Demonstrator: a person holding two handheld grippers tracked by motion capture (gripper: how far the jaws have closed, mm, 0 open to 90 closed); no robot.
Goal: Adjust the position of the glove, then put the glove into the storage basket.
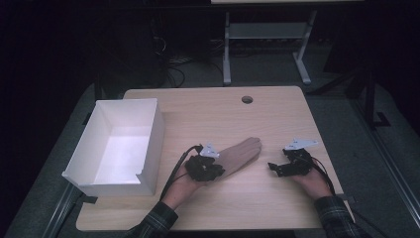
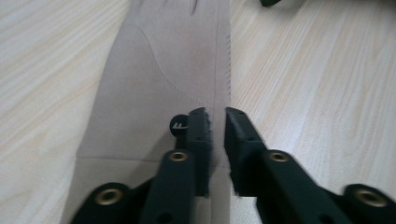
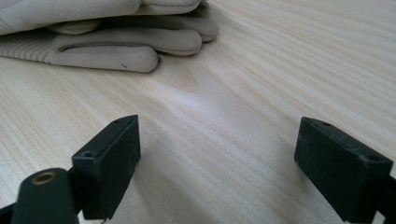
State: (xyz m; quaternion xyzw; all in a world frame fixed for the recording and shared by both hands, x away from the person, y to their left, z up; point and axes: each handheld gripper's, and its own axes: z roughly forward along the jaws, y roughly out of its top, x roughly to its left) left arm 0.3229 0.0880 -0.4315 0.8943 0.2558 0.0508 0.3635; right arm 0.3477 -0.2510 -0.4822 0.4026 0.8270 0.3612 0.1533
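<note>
Left claw (image 1: 210, 171) covers the glove (image 1: 242, 151) cuff in the high view

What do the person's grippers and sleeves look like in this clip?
Both grippers, left gripper and right gripper, are black, each topped by a grey three-cornered plate and trailing a black cable. The jaws are blocky black bars on arms with brass-coloured rivets. The sleeves are dark plaid.
</note>
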